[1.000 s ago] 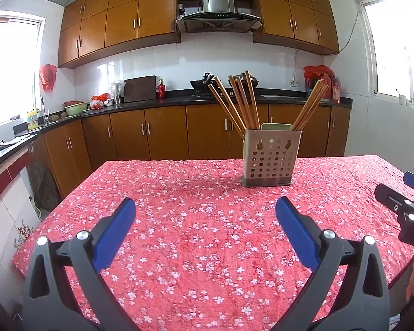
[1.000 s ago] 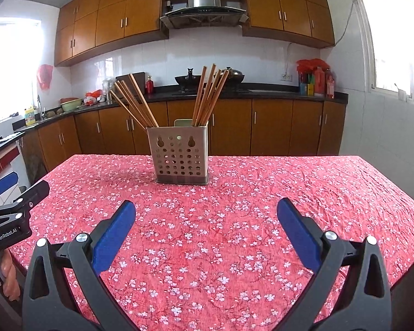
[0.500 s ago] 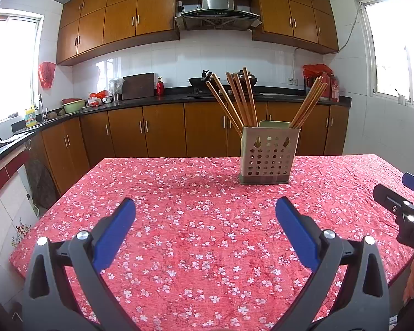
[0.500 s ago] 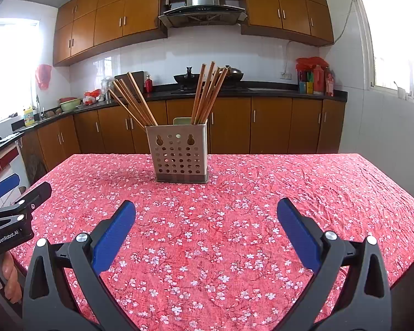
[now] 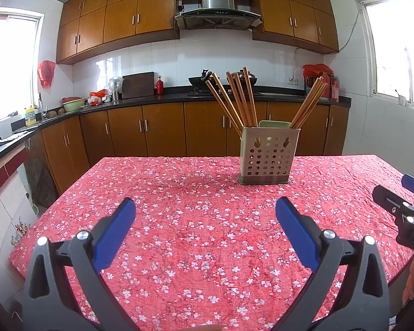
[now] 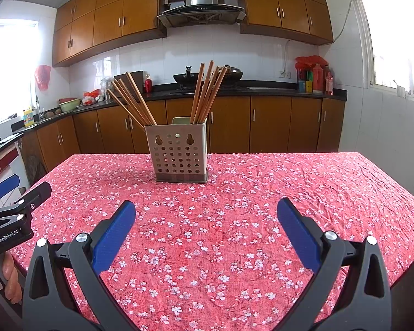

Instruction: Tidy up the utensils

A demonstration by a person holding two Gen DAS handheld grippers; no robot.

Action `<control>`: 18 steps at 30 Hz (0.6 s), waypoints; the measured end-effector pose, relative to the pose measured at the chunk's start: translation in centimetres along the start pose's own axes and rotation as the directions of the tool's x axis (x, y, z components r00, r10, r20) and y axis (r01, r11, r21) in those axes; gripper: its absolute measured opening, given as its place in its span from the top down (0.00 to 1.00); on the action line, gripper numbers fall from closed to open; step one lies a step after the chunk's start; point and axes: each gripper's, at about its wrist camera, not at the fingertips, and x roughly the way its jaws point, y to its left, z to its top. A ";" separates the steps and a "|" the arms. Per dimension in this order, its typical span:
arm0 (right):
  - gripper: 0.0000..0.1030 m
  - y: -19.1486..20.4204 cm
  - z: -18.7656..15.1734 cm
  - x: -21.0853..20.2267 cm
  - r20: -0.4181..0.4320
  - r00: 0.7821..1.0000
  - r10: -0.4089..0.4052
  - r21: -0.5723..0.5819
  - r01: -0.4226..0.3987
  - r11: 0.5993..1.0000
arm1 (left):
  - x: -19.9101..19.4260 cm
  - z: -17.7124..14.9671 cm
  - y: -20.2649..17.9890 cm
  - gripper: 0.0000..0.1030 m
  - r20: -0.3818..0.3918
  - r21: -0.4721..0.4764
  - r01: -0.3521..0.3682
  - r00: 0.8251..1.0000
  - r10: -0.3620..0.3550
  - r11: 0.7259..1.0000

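Tablecloth (image 5: 207, 234) in red floral print covers the table. Toward its far side stands the perforated utensil holder (image 5: 267, 157) (upright), wooden chopsticks (image 5: 234, 99) fanning out of it in two bunches. Left gripper (image 5: 205, 220) and right gripper (image 6: 206, 220) hover near the front edge, both spread wide, holding nothing.

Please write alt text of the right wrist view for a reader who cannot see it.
A perforated utensil holder with two bunches of wooden chopsticks stands on a red floral tablecloth in a kitchen. The open, empty right gripper points toward it, and the left gripper shows at the left edge.
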 end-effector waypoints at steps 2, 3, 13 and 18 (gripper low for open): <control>0.02 0.0 0.0 0.0 0.000 1.000 0.000 0.000 0.000 1.000 | 0.0 0.0 0.0 0.04 0.000 0.000 0.000 1.000 0.000 1.000; 0.02 0.0 0.0 0.0 0.000 1.000 0.000 0.000 0.000 1.000 | 0.0 0.0 0.0 0.04 -0.001 0.000 -0.001 1.000 0.001 1.000; 0.02 0.2 -0.2 0.2 -0.004 1.000 -0.001 0.010 0.002 1.000 | 0.4 -0.1 0.2 0.04 -0.008 -0.004 0.002 1.000 -0.002 1.000; 0.02 0.2 -0.2 0.3 -0.005 1.000 -0.001 0.011 0.001 1.000 | 0.4 -0.2 0.2 0.04 -0.008 -0.004 0.002 1.000 -0.002 1.000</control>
